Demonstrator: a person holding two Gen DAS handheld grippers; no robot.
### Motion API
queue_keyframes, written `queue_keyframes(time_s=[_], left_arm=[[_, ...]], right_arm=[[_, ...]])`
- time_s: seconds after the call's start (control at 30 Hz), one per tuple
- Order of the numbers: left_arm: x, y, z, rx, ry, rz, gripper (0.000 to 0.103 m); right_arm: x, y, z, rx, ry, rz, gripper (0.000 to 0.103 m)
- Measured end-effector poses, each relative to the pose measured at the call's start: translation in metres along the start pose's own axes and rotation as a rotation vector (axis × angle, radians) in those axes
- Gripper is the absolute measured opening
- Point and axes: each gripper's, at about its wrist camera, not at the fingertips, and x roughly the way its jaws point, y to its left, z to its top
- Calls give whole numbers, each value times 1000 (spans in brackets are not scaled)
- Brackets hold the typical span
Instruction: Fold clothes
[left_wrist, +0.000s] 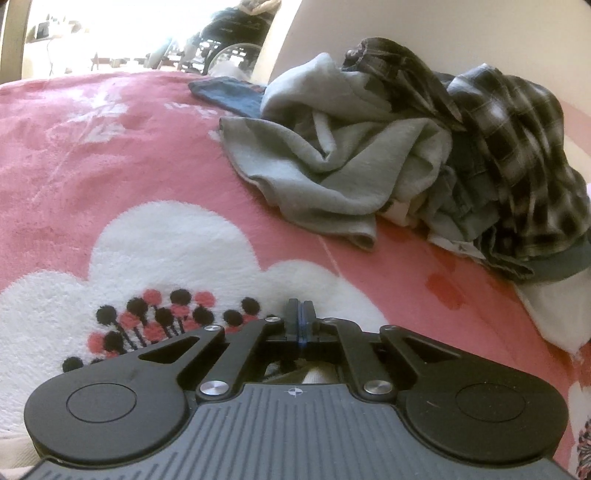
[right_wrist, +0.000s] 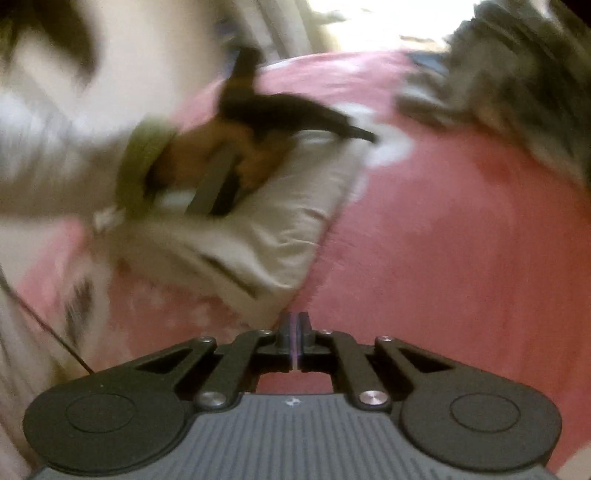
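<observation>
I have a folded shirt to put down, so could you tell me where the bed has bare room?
The pink blanket lies bare from the white flower up to its far edge. The right side is crowded by the clothes pile, and a cream cloth lies nearer.

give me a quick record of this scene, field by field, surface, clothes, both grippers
surface: pink blanket with white flower pattern
unfolded pile: grey top, checked shirt and other clothes heaped together on the blanket
folded item: cream cloth lying flat on the blanket, beneath the left gripper
left gripper: fingers shut, nothing visible between them, low over the blanket
right gripper: fingers shut, empty, above the blanket
picture quality: right wrist view blurred
</observation>
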Motion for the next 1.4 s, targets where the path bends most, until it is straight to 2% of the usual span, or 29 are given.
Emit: queue_keyframes(time_s=[0.03, 0.13, 0.2, 0.27, 0.33, 0.43, 0.47, 0.5, 0.53, 0.57, 0.6, 0.63, 0.7, 0.73, 0.77, 0.83, 0.9, 0.97, 1.0, 1.07, 1.1, 1.17, 1.2, 1.27, 1.3, 1.37, 1.4], left_arm=[[0, 0, 0, 0, 0, 0, 3], [0, 1, 0, -2, 1, -1, 3], [0, 1, 0, -5, 2, -3, 3], [0, 1, 0, -6, 1, -4, 3], [0, 2, 0, -6, 1, -4, 3], [1, 2, -1, -5, 0, -4, 3], [1, 1, -1, -3, -1, -3, 3], [1, 1, -1, -1, -2, -2, 3], [1, 2, -1, -2, -2, -3, 3], [1, 2, -1, -2, -2, -3, 3], [1, 2, -1, -3, -2, -4, 3], [1, 2, -1, -6, -2, -5, 3], [1, 3, -1, -9, -2, -8, 3], [1, 3, -1, -11, -2, -9, 3], [1, 3, -1, -12, -2, -10, 3], [1, 4, -2, -15, -2, -12, 3], [1, 5, -1, -19, -2, -14, 3], [1, 5, -1, -21, -3, -15, 4], [1, 5, -1, -21, -3, -16, 4], [1, 5, -2, -21, -4, -16, 4], [1, 5, -2, -20, -5, -17, 4], [2, 6, -2, -24, -7, -20, 4], [2, 7, -3, -27, -8, -22, 4], [2, 9, -2, -40, -7, -30, 4], [2, 10, -2, -48, -6, -34, 4], [2, 11, -3, -51, -7, -37, 4], [2, 11, -3, -52, -8, -38, 4]], right_arm=[[2, 6, -3, -64, -3, -23, 6], [11, 11, -2, -132, -3, -27, 12], [15, 14, -3, -201, 4, -52, 22], [17, 20, -3, -253, -6, -75, 27], [17, 23, -3, -290, -13, -81, 27], [20, 34, -5, -411, -41, -80, 26], [21, 38, -5, -453, -44, -67, 16], [21, 39, -4, -471, -27, -28, 9], [20, 41, -3, -487, -8, 13, 9], [20, 42, -2, -503, 11, 54, 1], [20, 44, 0, -519, 31, 95, 1], [17, 45, 0, -493, 70, 180, 1], [12, 52, -4, -530, 129, 261, 1], [11, 46, -1, -500, 145, 236, 1], [10, 31, 6, -411, 141, 200, 1], [7, -12, 26, -144, 86, 124, 1], [8, -51, 44, 129, 27, 86, 2], [25, -86, 51, 448, 42, 160, 3], [38, -99, 49, 610, 58, 243, 3], [64, -112, 38, 848, 85, 391, 3], [74, -108, 34, 880, 121, 417, 3], [78, -82, 32, 752, 175, 396, 1], [72, -66, 27, 674, 175, 391, 0], [64, -52, 14, 679, 236, 465, 0], [62, -47, 8, 685, 291, 470, 0], [56, -40, -1, 633, 373, 412, 0], [51, -44, -1, 643, 368, 388, 1]])
